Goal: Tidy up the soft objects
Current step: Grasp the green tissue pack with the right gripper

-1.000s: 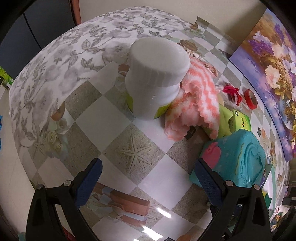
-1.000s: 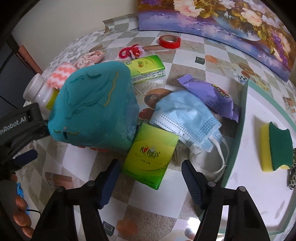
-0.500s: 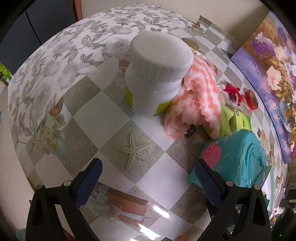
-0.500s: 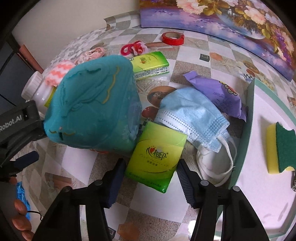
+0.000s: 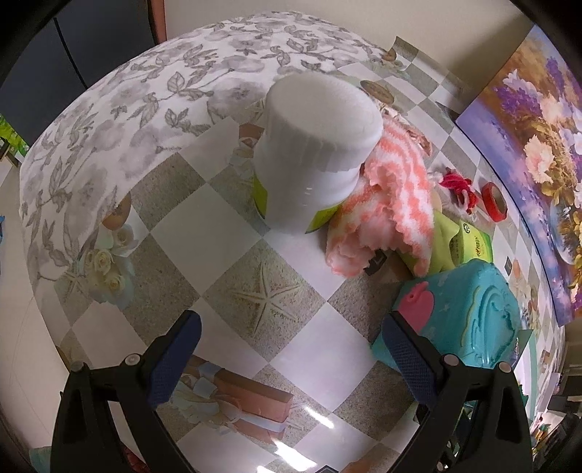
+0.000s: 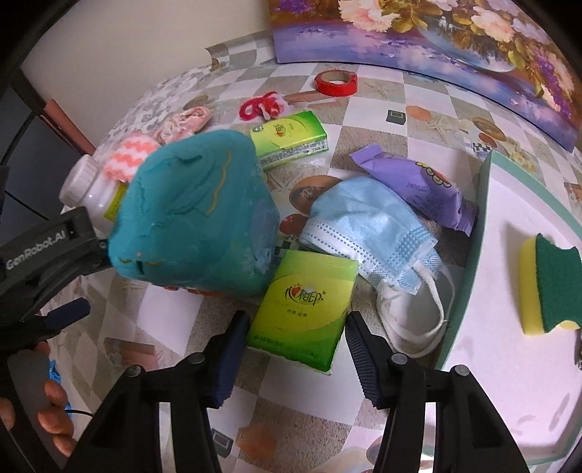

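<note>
A green tissue pack lies flat on the table between the open fingers of my right gripper; its near end sits in the gap, and I cannot tell if the pads touch it. A teal plush lies just left of it, a blue face mask just right. My left gripper is open and empty over bare checked tablecloth. The teal plush is by its right finger. A pink-and-white striped cloth lies beyond, against a white bottle.
A white tray with a teal rim at the right holds a yellow-green sponge. A second green tissue pack, a purple packet, a red tape roll, a red tie and a flower painting lie farther back.
My right gripper has moved forward onto the near green tissue pack and its fingers have narrowed around it. The left gripper has hardly moved.
</note>
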### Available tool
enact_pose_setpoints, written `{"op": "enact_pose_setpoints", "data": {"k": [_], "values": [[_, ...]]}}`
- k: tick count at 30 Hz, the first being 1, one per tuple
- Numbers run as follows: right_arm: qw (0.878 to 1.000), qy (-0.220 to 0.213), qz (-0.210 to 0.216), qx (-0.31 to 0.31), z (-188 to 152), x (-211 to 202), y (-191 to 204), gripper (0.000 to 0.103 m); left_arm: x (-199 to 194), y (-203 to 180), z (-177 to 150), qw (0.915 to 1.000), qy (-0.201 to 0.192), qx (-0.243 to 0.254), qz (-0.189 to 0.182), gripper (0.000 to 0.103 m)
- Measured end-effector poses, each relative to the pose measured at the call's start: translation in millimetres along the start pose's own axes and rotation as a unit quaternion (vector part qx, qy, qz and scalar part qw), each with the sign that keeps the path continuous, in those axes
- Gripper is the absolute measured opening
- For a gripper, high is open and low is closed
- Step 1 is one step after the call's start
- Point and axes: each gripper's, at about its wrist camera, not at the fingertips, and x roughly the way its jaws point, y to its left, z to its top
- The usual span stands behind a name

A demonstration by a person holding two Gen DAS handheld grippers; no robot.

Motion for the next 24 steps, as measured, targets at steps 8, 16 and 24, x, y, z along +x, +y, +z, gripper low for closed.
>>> {"op": "enact_pose_setpoints", "data": {"k": [8,16,24], "values": [[1.0,-0.009,0.0,0.005,-2,-19,-4,0.056,-14,4,2,0.9999,-0.015,0.001,-0.005,0.099],[0.999,-0.033,-0.005,0.016,-1,-42,-14,0.056,-30,1,1,0.9995,-0.029,0.006,-0.014,0.099],[0.996,-0.076,-0.018,0.041,12,-69,-28,0.056,-50,0,9,0.9977,-0.058,0.027,-0.022,0.099]]}}
